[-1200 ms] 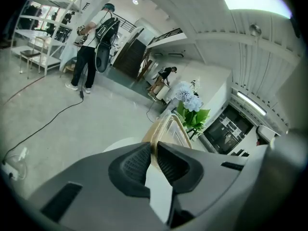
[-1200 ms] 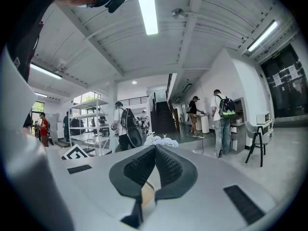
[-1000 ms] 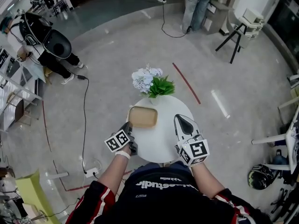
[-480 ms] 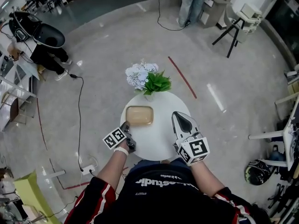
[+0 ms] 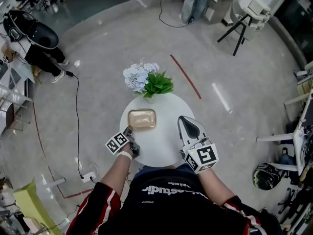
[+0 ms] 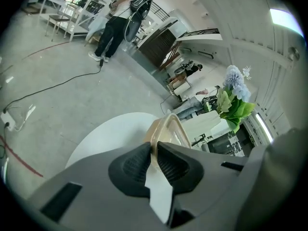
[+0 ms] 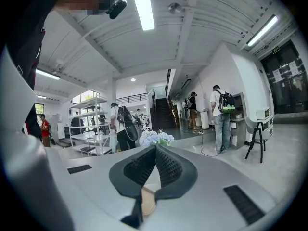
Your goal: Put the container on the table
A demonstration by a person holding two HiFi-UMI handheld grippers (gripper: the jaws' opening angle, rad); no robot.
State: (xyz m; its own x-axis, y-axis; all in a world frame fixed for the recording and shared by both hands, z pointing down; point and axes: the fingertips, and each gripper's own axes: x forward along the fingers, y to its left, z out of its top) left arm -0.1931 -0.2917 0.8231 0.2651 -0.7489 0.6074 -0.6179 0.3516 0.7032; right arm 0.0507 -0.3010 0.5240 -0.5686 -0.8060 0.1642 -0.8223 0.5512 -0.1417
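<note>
Grip sits with the left tool (image 5: pixel 128 131): in the left gripper view its dark pads are drawn almost together on the thin rim of the tan container (image 6: pixel 169 129), at the corner nearest the person, so the container is pinched by one edge. The right tool (image 5: pixel 182 120) hangs over the lower right of the white round bench (image 5: pixel 164 148), apart from the container. In the right gripper view its tips meet with nothing between them.

From the left tool the container (image 5: pixel 142 119) lies up and to the right in the head view, over the left half of the bench. Its long axis runs roughly left to right across that frame, crosswise to the tool's reach, and its open top faces up. The left hand is plainly the nearer. I cannot tell whether the base touches the bench surface or hangs just above it.

My judgement is that the coming move turns on that gap: once the base rests flat, the pads only need to part.

Beyond the container, at the far rim, stands a bunch of pale flowers (image 5: pixel 139 77) with green leaves (image 5: pixel 157 84).
</note>
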